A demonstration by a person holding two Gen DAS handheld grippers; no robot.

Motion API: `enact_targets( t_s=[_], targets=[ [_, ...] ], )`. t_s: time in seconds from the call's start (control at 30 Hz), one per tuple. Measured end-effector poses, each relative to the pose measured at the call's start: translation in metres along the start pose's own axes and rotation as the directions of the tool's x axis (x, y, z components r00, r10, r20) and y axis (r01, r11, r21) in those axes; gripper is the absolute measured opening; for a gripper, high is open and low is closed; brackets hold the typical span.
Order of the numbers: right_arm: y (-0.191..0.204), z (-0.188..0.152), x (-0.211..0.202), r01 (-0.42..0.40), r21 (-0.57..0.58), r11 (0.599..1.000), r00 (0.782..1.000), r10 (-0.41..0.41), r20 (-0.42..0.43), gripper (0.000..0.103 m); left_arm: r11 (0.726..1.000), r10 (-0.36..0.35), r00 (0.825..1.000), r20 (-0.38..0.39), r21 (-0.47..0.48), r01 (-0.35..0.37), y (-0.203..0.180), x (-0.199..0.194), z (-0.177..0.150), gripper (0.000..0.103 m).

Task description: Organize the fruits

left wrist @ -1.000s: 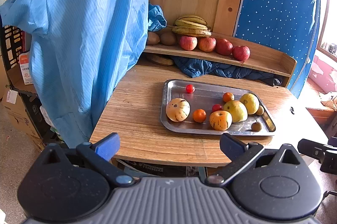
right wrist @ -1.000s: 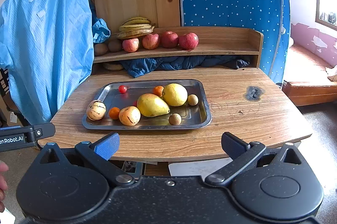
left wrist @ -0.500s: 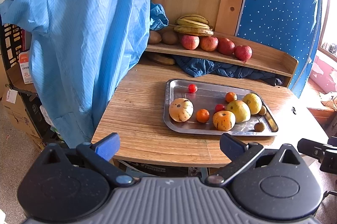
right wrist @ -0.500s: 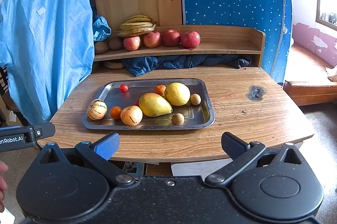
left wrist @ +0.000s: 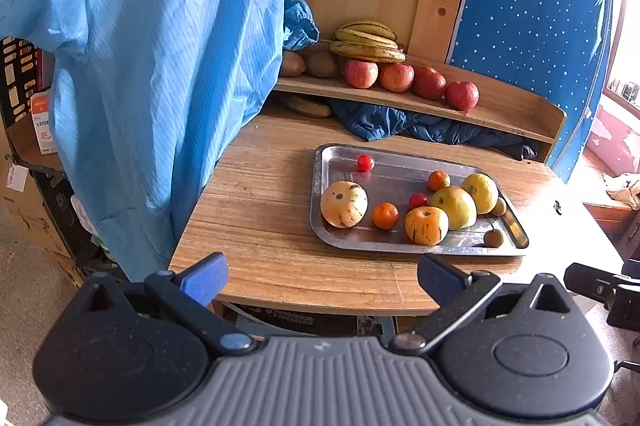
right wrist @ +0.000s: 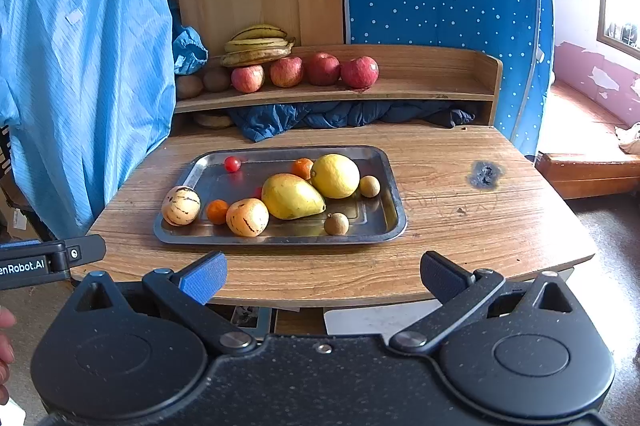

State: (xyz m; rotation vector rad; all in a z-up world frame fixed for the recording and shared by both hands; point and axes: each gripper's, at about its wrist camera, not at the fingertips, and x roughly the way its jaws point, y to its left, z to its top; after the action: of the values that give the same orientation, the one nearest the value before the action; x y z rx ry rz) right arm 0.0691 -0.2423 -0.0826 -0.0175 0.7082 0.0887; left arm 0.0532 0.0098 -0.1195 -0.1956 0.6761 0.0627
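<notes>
A metal tray [left wrist: 400,250] [right wrist: 394,194] on the wooden table holds two striped pepino melons [left wrist: 343,203] [right wrist: 247,217], a mango [right wrist: 291,196], a lemon [right wrist: 335,175], small oranges [left wrist: 385,215], cherry tomatoes [left wrist: 365,162] and small brown fruits [right wrist: 336,224]. Bananas [right wrist: 258,46], several red apples [right wrist: 359,71] and brown kiwis [right wrist: 216,79] sit on the shelf behind. My left gripper [left wrist: 320,276] and right gripper [right wrist: 322,276] are both open and empty, held before the table's front edge, apart from the tray.
A blue garment [left wrist: 160,58] hangs at the table's left. A dark blue cloth [right wrist: 344,116] lies under the shelf [right wrist: 420,88]. The table has a dark burn mark [right wrist: 485,175] at right. The other gripper shows at each view's edge [right wrist: 48,260].
Both grippers have moved slightly closer to the table and tray. Both stay open. The fruit has not moved.
</notes>
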Motion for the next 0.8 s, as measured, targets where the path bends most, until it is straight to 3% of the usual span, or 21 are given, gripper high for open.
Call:
enact_targets(
  t_s=[0.3,0.47,0.57,0.8],
  targets=[
    [0.001,0.002,0.003,0.001,-0.010,1.000,1.000,-0.001,-0.011,0.102,1.000,-0.008,1.000,-0.013,-0.002,0.008,0.002,0.003,0.000,0.102],
    [0.002,0.004,0.004,0.006,-0.022,1.000,1.000,-0.006,-0.012,0.102,1.000,0.002,0.997,-0.076,-0.005,-0.003,0.001,0.007,0.006,0.102],
    [0.001,0.005,0.005,0.010,-0.024,1.000,1.000,-0.010,-0.014,0.102,0.999,0.036,0.997,-0.073,0.027,-0.035,-0.003,0.008,0.007,0.102],
    [-0.001,0.005,0.007,0.009,-0.022,1.000,1.000,-0.010,-0.016,0.102,0.998,0.035,0.998,-0.043,0.056,-0.033,-0.009,0.006,0.008,0.102]
  ],
)
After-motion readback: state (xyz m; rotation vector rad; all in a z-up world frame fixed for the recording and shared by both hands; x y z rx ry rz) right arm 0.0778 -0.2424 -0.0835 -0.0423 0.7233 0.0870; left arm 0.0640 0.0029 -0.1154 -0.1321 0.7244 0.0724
